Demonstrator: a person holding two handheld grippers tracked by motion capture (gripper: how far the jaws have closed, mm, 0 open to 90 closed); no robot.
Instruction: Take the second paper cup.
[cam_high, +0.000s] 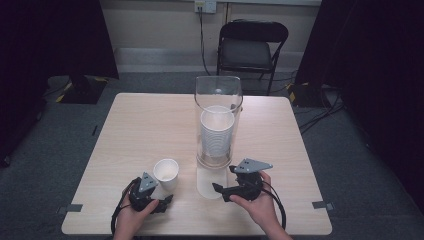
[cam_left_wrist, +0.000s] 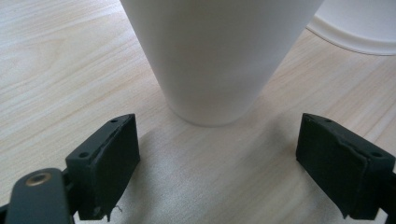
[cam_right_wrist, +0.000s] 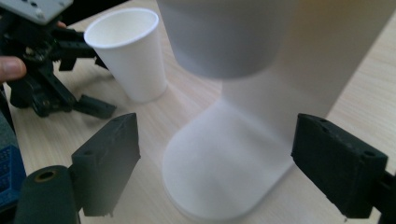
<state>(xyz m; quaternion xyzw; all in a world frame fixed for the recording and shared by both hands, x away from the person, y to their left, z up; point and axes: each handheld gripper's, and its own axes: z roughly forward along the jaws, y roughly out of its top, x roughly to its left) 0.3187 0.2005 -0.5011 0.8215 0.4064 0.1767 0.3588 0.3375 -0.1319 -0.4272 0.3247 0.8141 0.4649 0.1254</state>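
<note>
High view: pale wooden table (cam_high: 145, 125), grey carpet (cam_high: 50, 150), folding chair (cam_high: 250, 47) behind.

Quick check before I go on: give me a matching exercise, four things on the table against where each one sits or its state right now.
Things:
1. single paper cup
2. cup stack
3. left gripper
4. right gripper

States:
A. inside the clear tube
B. open, at the dispenser's white base
C. standing alone on the table
D. open, just short of the single cup

Pairs: 1-C, 2-A, 3-D, 4-B
</note>
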